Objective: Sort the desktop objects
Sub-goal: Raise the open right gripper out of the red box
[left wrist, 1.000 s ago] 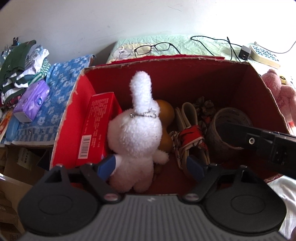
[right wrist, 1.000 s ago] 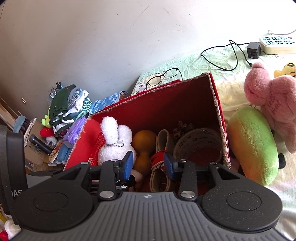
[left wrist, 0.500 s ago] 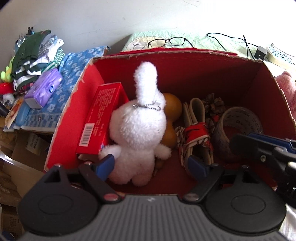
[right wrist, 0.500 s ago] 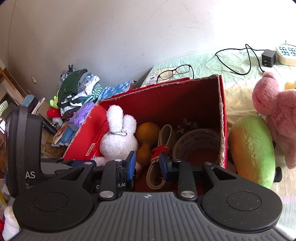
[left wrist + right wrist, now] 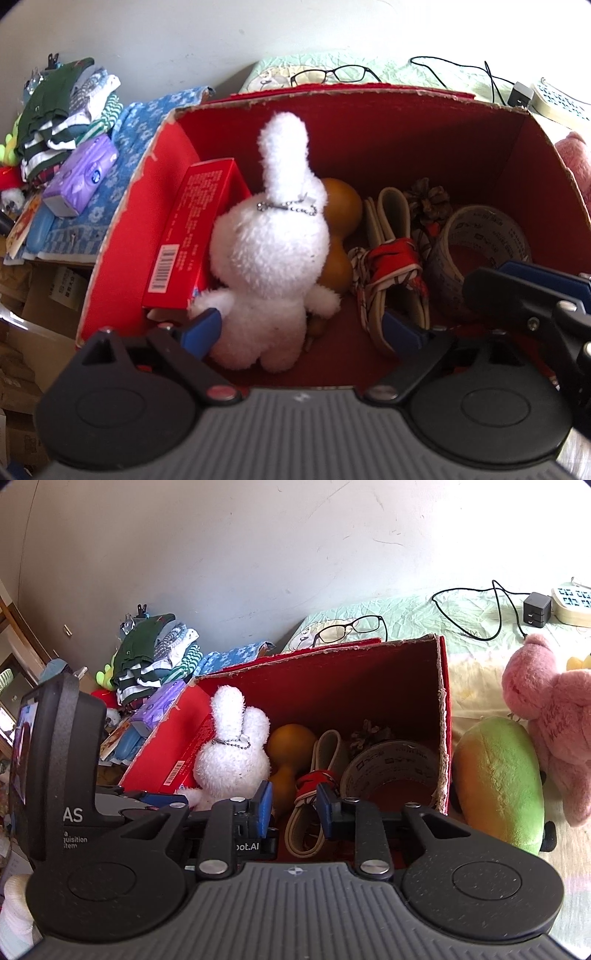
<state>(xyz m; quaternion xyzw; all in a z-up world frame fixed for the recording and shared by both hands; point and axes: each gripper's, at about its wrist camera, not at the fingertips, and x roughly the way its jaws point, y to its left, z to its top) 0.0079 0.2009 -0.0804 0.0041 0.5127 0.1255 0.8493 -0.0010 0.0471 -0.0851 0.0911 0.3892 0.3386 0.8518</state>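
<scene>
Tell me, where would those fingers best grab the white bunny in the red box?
Probably the upright ear of the white bunny, taken from straight above. The ear stands free and slim above the red box's contents, while the body is wedged between the red carton and the orange gourd, leaving little room beside it.

White plush rabbit (image 5: pixel 271 266) upright in red box (image 5: pixel 535 155), beside gourd (image 5: pixel 341 208)
</scene>
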